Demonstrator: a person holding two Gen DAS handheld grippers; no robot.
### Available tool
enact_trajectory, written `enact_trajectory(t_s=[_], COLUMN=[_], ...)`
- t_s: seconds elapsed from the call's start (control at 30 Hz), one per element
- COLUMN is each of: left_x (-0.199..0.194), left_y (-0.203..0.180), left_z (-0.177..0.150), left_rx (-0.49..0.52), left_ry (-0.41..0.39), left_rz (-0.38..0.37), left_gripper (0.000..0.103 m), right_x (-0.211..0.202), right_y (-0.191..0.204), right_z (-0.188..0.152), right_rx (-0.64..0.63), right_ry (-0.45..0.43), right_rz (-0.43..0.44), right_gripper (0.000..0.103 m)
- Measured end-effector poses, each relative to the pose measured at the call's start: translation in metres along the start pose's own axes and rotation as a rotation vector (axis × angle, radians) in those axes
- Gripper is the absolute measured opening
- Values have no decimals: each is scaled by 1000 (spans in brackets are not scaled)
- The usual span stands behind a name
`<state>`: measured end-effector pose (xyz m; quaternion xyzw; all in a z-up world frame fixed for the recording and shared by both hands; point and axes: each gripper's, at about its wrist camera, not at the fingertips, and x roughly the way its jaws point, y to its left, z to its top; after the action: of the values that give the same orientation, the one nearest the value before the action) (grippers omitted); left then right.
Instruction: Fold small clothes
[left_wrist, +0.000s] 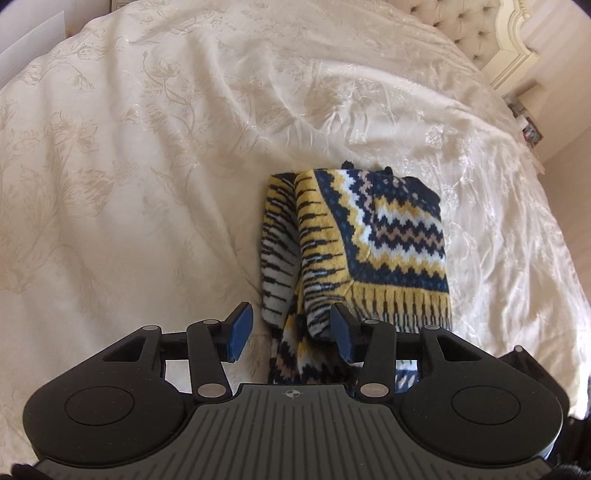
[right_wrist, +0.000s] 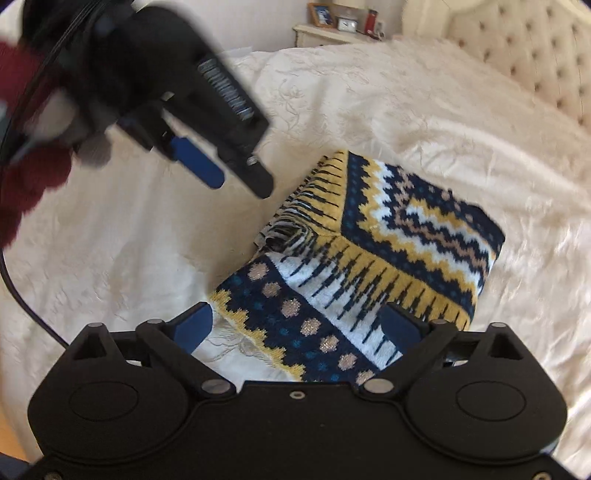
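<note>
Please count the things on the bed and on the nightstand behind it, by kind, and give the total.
Knitted garment on the bed: 1
Grippers: 2, left, right
Picture frame: 1
Clock: 1
Red bottle: 1
Total: 6

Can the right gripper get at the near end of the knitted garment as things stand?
Probably yes. The right gripper is open, its fingers straddling the near end of the knitted garment on the bedspread, with nothing between. The left gripper hovers off to the side, clear of that end.
</note>
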<state>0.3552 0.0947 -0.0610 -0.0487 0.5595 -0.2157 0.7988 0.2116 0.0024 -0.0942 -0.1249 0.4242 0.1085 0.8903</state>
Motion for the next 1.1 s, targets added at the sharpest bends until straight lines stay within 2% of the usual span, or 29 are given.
enact_trajectory(t_s=[0.07, 0.13, 0.23, 0.3, 0.33, 0.37, 0.4, 0.47, 0.57, 0.67, 0.97, 1.0, 1.03, 1.1], left_x=[3, 7, 14, 20, 23, 26, 28, 34, 46, 62, 95, 94, 92, 83], left_y=[-1, -2, -3, -3, -4, -5, -6, -10, -14, -15, -12, -12, -13, -13], left_z=[5, 8, 11, 12, 13, 12, 12, 13, 16, 21, 37, 37, 36, 35], left_rx=[-8, -3, -5, -10, -12, -13, -13, -8, -5, -31, -75, -65, -43, -20], left_ry=[3, 19, 56, 87, 101, 115, 125, 139, 153, 172, 203, 188, 158, 113], left_rz=[-9, -19, -38, -57, -65, -78, -87, -102, -108, -128, -117, -124, -114, -110], left_gripper=[45, 45, 45, 45, 45, 45, 45, 45, 45, 45, 43, 28, 9, 9], right_x=[7, 17, 36, 42, 42, 40, 36, 28, 15, 10, 15, 15, 15, 15], right_y=[19, 30, 39, 30, 19, 7, -5, -23, -40, -44, -40, -41, -42, -44], right_z=[0, -2, -4, -5, -4, -5, -5, -6, -10, -12, -13, -14, -14, -12], right_rx=[-118, -188, -271, -225, -161, -86, -4, 78, 142, 149, 182, 189, 195, 213], right_ry=[-8, 1, 64, 85, 89, 84, 73, 51, 22, 18, 25, 25, 25, 20], right_rz=[-32, -18, -83, -71, -31, 8, 35, 48, 86, 102, 137, 138, 139, 153], right_gripper=[97, 92, 67, 43, 37, 26, 23, 18, 18, 18, 18, 18, 18, 18])
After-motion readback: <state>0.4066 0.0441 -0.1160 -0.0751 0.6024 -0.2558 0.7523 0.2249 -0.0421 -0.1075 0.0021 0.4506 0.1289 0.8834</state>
